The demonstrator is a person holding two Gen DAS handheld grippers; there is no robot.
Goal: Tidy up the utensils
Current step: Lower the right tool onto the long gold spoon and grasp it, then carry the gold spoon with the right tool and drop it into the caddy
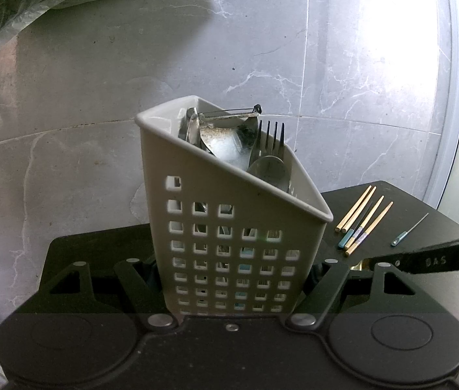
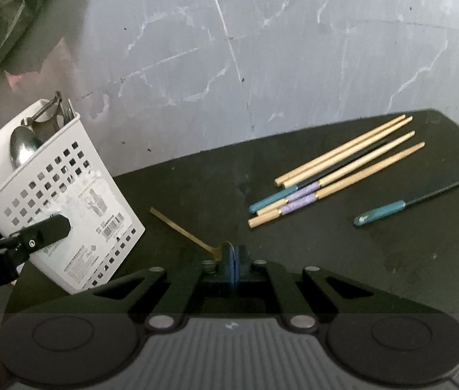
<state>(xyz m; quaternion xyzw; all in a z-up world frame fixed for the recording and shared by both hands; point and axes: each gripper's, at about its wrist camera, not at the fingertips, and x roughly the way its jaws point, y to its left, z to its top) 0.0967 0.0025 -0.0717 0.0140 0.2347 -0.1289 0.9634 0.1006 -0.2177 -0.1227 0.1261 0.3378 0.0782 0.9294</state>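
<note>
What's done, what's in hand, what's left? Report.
Done: spoon and fork stand in the caddy, which the left gripper clamps. In hand: right gripper shut on a gold utensil. Left: chopsticks on the table.

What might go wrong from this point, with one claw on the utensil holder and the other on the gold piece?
1. The right claw pinches only the very end of the thin gold utensil; it may pivot or slip when lifted.
2. The utensil holder is tilted in the left claw, so the fork and spoon could slide out.
3. Its top is crowded, so insertion may jam.
</note>
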